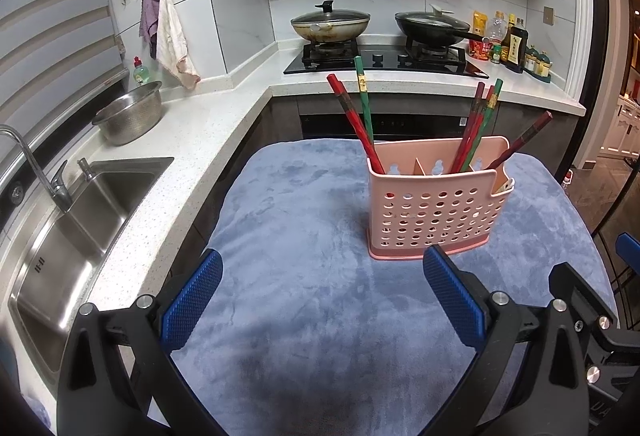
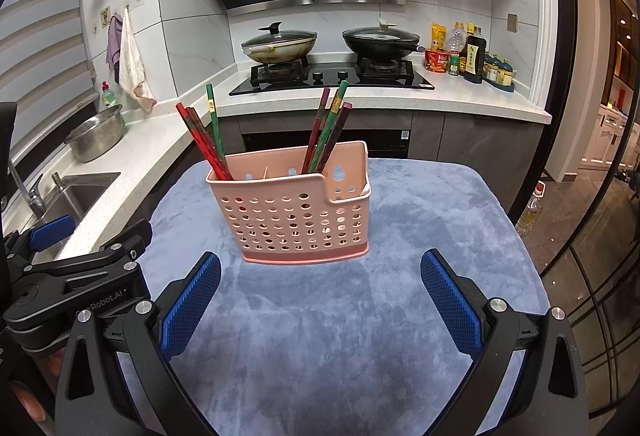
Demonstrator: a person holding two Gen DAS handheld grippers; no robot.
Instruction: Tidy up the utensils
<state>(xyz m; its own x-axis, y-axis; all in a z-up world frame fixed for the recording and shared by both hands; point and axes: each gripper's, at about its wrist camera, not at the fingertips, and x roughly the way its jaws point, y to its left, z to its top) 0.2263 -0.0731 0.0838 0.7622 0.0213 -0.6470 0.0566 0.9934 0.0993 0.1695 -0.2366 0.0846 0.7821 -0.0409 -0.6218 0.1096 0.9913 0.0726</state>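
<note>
A pink perforated utensil holder (image 1: 434, 206) stands upright on a blue-grey cloth (image 1: 304, 236); it also shows in the right wrist view (image 2: 300, 212). Red and green chopsticks (image 1: 362, 116) lean in its left compartment, and more chopsticks (image 1: 478, 124) in its right part; one dark red chopstick (image 1: 524, 138) leans out to the right. In the right wrist view they stand as a left bunch (image 2: 204, 140) and a right bunch (image 2: 328, 132). My left gripper (image 1: 322, 296) is open and empty, short of the holder. My right gripper (image 2: 320, 300) is open and empty, in front of the holder.
A steel sink (image 1: 80, 220) with a tap (image 1: 36, 168) lies to the left, a metal colander (image 1: 130, 112) behind it. A hob with two lidded pans (image 1: 330, 22) and sauce bottles (image 1: 504, 40) stands at the back. The left gripper's body (image 2: 76, 276) shows at the right view's left edge.
</note>
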